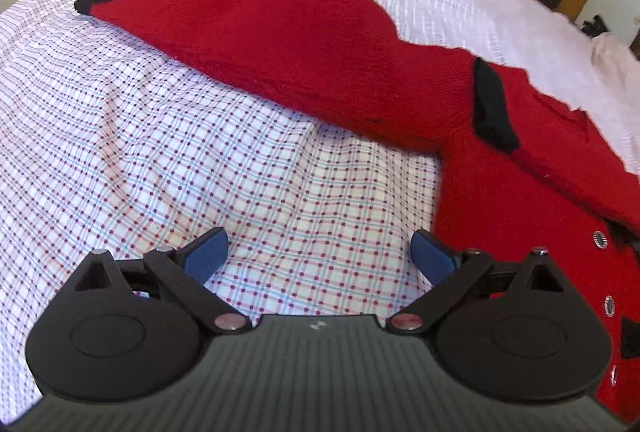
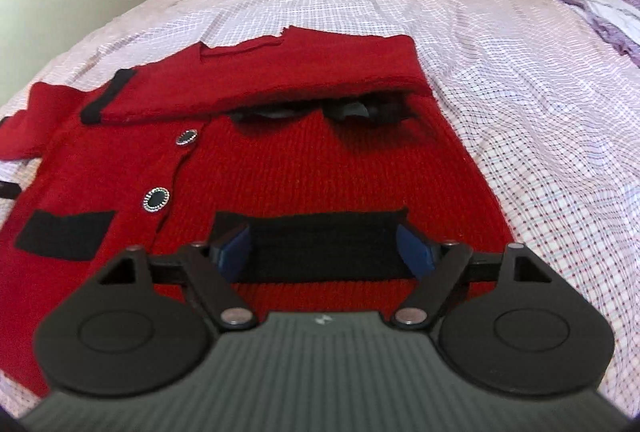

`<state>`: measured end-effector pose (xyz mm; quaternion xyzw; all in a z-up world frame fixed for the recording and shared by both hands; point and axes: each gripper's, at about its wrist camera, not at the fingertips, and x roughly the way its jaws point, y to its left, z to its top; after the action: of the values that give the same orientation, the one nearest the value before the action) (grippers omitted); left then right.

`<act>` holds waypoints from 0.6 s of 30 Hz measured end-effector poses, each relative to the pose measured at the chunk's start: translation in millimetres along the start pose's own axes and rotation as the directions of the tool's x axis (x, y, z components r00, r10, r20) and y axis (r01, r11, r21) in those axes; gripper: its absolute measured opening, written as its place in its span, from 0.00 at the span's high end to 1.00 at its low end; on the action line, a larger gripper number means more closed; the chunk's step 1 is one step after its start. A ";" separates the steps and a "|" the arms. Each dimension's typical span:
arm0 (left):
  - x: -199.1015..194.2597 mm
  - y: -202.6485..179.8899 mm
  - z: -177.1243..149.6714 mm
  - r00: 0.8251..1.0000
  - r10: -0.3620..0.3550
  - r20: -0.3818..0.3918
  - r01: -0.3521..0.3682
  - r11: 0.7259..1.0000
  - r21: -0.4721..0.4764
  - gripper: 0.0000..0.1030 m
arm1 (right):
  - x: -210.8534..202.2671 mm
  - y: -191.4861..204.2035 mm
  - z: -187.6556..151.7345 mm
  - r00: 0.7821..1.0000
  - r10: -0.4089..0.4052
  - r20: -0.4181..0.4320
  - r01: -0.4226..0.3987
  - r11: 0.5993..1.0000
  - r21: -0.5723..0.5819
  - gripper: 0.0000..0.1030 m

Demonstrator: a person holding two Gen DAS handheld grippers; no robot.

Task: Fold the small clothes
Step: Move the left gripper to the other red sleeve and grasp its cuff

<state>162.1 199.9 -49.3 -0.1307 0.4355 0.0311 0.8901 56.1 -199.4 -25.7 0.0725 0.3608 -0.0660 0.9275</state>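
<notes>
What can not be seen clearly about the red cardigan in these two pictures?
- Cardigan hem: right wrist view, hidden behind the open right gripper.
- Collar area: same view, covered by the folded-over sleeve.
- Cardigan's front: left wrist view, cut off by the right edge beside the open left gripper.

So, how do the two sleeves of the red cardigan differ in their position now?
The right sleeve is folded across the cardigan's chest; the left sleeve lies stretched out on the checked sheet. The right sleeve hides part of the front; the left sleeve covers none. Both end in black cuffs.
</notes>
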 end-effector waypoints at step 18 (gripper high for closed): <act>-15.9 30.2 19.8 1.000 -0.025 -0.009 0.026 0.989 0.144 0.00 | -22.2 -5.5 -17.8 0.998 0.022 -0.053 -0.022 1.000 -0.008 0.20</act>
<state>162.4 235.1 -31.5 -0.0715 0.4381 -0.0123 0.8960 27.2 -200.0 -24.1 0.0742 0.3848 -0.0523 0.9185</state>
